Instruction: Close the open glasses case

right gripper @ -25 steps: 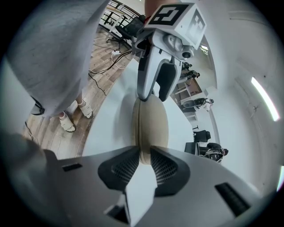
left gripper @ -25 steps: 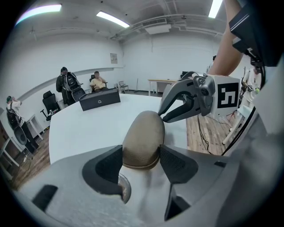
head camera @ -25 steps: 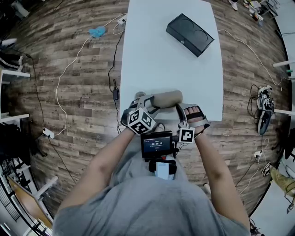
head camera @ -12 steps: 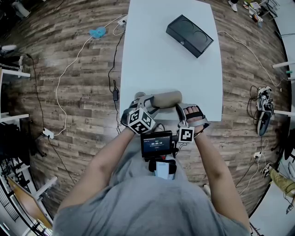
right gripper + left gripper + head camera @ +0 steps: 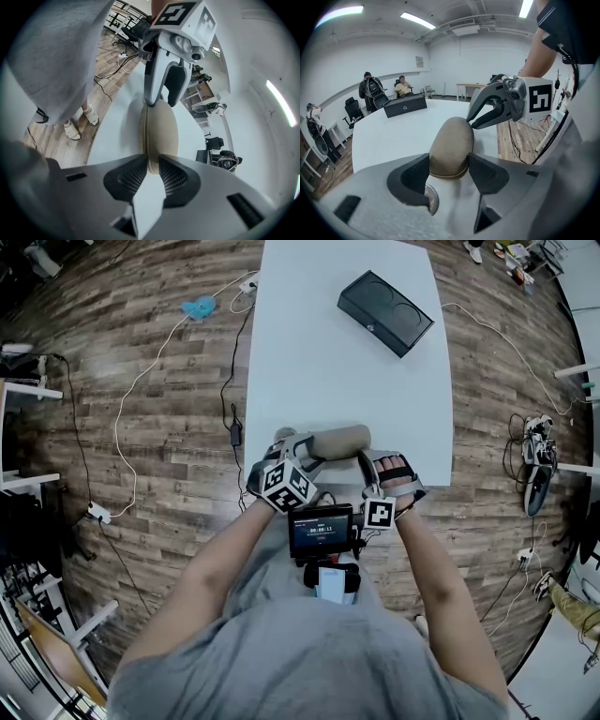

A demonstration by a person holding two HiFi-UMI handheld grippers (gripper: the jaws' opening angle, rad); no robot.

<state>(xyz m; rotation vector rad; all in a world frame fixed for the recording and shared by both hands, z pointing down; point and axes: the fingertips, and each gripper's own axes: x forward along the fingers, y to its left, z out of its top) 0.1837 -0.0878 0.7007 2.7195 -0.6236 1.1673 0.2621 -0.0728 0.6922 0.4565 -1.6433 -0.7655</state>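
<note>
The tan glasses case (image 5: 337,440) lies across the near edge of the white table (image 5: 319,362), its two halves together along the seam. My left gripper (image 5: 298,448) is shut on the case's left end. In the left gripper view the case (image 5: 452,145) sits pressed between both pads, with the right gripper (image 5: 497,105) at its far end. My right gripper (image 5: 370,465) is shut on the case's right end. In the right gripper view its pads pinch the case (image 5: 159,126) at the seam, and the left gripper (image 5: 161,89) clamps the other end.
A black rectangular box (image 5: 386,310) lies at the table's far right. Cables and a blue object (image 5: 198,305) lie on the wooden floor to the left. Several people (image 5: 370,91) and chairs are at the far side of the room.
</note>
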